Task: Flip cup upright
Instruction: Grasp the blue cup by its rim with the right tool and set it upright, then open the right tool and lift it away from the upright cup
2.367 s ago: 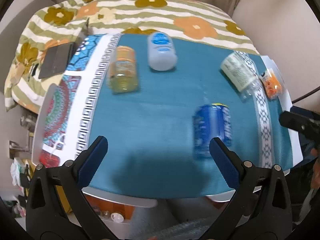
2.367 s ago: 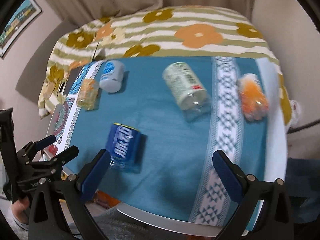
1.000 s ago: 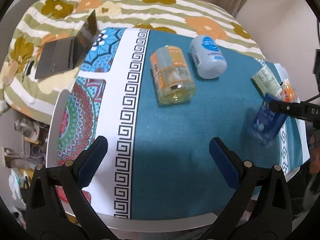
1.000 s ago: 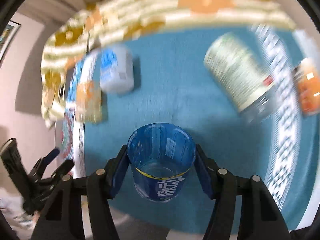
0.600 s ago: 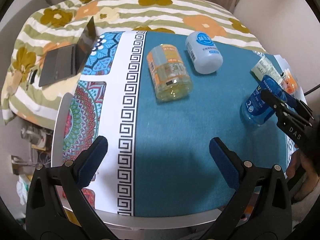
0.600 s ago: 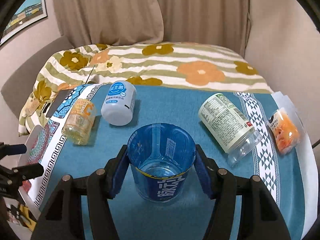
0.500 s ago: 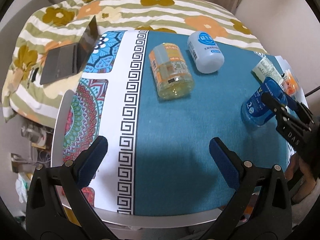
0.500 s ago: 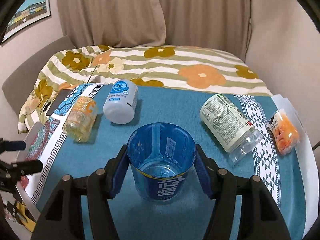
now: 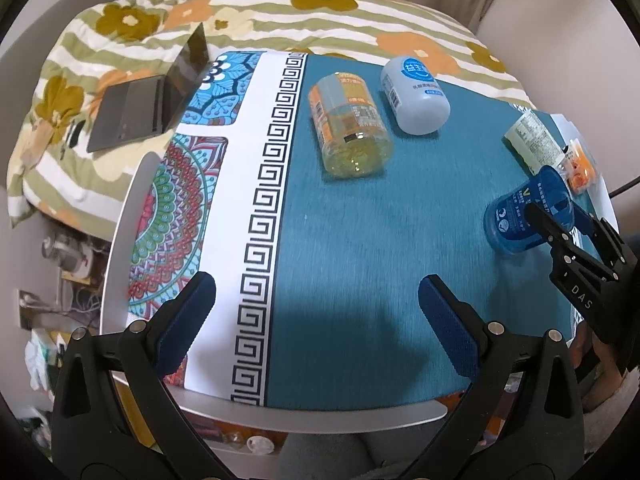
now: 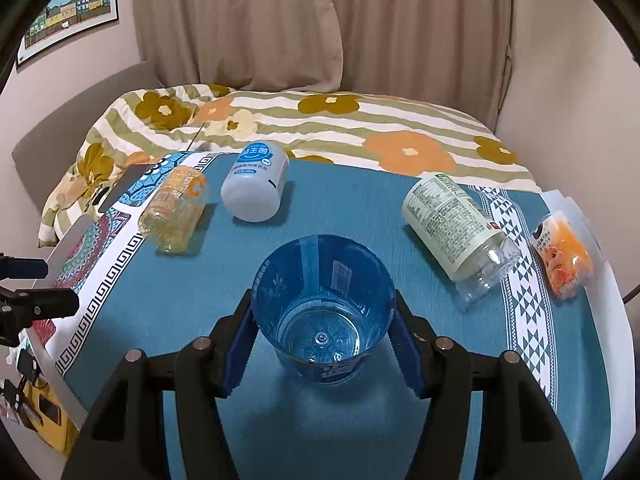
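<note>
The blue clear plastic cup [image 10: 324, 316] stands upright, mouth up, on the teal cloth. My right gripper [image 10: 322, 334] is shut on the cup, one blue pad on each side of its wall. In the left wrist view the cup [image 9: 520, 216] is at the right edge of the table, held by the right gripper [image 9: 560, 216]. My left gripper [image 9: 316, 320] is open and empty, above the near edge of the table, well left of the cup.
Lying on their sides on the table are a yellow-orange cup [image 9: 348, 128], a white-blue bottle [image 9: 416, 96], a cream labelled bottle [image 10: 456, 224] and an orange snack pack [image 10: 564, 256]. A laptop [image 9: 148, 96] lies on the floral bed behind.
My right gripper closed on the lying blue cup, lifted it and turned it mouth up. Over the last half second it lowered it slightly toward the cloth. My left gripper stayed open.
</note>
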Motion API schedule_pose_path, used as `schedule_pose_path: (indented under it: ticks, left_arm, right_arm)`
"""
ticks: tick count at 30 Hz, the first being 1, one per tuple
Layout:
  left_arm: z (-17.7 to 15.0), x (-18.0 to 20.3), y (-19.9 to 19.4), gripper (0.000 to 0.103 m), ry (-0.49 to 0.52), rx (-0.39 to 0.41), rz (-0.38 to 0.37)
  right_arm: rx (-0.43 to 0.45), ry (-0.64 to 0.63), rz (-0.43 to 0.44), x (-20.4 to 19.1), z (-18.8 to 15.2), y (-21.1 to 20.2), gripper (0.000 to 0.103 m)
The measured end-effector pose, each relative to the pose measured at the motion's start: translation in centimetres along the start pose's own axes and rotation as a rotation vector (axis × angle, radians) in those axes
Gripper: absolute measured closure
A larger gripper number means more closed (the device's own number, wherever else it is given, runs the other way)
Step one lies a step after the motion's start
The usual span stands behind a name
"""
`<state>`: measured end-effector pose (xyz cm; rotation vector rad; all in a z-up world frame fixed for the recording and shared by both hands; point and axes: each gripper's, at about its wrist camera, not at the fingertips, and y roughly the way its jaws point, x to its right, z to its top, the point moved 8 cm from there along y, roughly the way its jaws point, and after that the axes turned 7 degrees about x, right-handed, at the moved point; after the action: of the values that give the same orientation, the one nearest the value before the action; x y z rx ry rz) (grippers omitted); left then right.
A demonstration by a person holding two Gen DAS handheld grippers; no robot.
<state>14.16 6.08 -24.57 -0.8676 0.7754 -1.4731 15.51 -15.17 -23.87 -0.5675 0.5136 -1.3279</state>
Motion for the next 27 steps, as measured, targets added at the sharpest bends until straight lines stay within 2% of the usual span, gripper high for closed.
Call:
schedule_pose_path:
  ticks: [13, 14, 15, 17, 18, 23, 27]
  left_arm:
    - [-0.9, 0.2, -1.1, 0.000, -0.005, 0.014, 0.010]
    - [-0.9, 0.2, -1.3, 0.000, -0.006, 0.017, 0.013]
    - [-1.0, 0.1, -1.4, 0.000, -0.007, 0.020, 0.015]
    - [-1.1, 0.1, -1.7, 0.000, -0.013, 0.024, 0.017]
    - [-1.1, 0.0, -1.8, 0.000, -0.014, 0.026, 0.019]
    - [-1.4, 0.1, -2.8, 0.000, -0.022, 0.042, 0.025]
    - [-1.6, 0.3, -4.0, 0.000, -0.035, 0.061, 0.026]
  right_arm:
    - [-0.005, 0.007, 0.000, -0.1, -0.1, -0.1, 0.044]
    - [-0.009, 0.002, -0.014, -0.1, -0.1, 0.0, 0.039]
    - [-0.013, -0.002, -0.023, -0.1, -0.2, 0.0, 0.028]
    - [-0.014, 0.002, -0.019, -0.1, -0.3, 0.1, 0.013]
    - [-0.009, 0.008, -0.015, -0.1, -0.4, 0.0, 0.009]
    - [0.004, 0.005, -0.010, 0.0, -0.3, -0.3, 0.001]
    - [0.015, -0.010, -0.006, -0.1, -0.2, -1.2, 0.001]
